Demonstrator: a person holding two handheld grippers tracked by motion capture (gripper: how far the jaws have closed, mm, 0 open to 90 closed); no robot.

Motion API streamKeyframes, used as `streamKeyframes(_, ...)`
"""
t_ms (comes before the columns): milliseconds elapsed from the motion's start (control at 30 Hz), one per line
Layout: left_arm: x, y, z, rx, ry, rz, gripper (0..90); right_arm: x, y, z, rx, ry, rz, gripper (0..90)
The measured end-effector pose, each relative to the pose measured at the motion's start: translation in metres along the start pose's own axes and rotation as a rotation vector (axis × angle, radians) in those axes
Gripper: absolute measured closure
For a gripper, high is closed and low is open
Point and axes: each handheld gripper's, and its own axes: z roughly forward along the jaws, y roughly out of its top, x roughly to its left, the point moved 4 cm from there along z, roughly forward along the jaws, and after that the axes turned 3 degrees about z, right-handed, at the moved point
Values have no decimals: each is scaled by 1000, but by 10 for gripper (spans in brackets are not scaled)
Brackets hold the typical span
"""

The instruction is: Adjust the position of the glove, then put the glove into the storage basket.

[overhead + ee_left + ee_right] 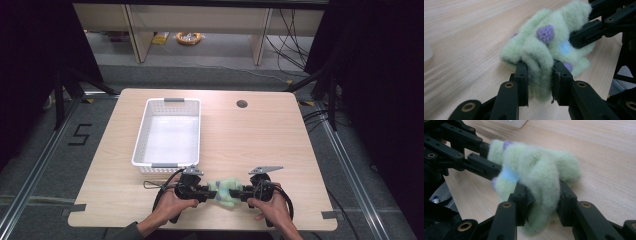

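A fluffy pale green cloth (226,190) with purple and light blue spots is held bunched up near the front edge of the counter (260,135), between the two claws. The left claw (206,191) is clamped on one fold of the cloth, and the right claw (243,193) is clamped on the opposite fold.

In the left gripper view, the left claw (540,77) is seen pinching a thick fold of the cloth (549,47), with a purple spot and a blue patch facing the camera and the other claw gripping the far side. In the right gripper view, the right claw (544,200) is seen closed on a plain green fold of the cloth (536,172), with the spots mostly turned away and the other claw at the upper left.

From the high view alone, a white basket (145,135) is seen standing behind the left claw, well apart from the cloth, and a round hole (242,104) is seen near the back edge. The right half of the counter is left bare. The front edge lies just beneath the person's hands.
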Motion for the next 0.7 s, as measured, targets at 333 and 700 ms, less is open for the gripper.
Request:
streamKeyframes(333, -5, 4, -9, -18, 9, 37, 712, 8, 6, -6, -15, 19, -7, 684)
streamKeyframes(700, -8, 11, -18, -32, 17, 75, 708, 17, 11, -12, -26, 17, -33, 685)
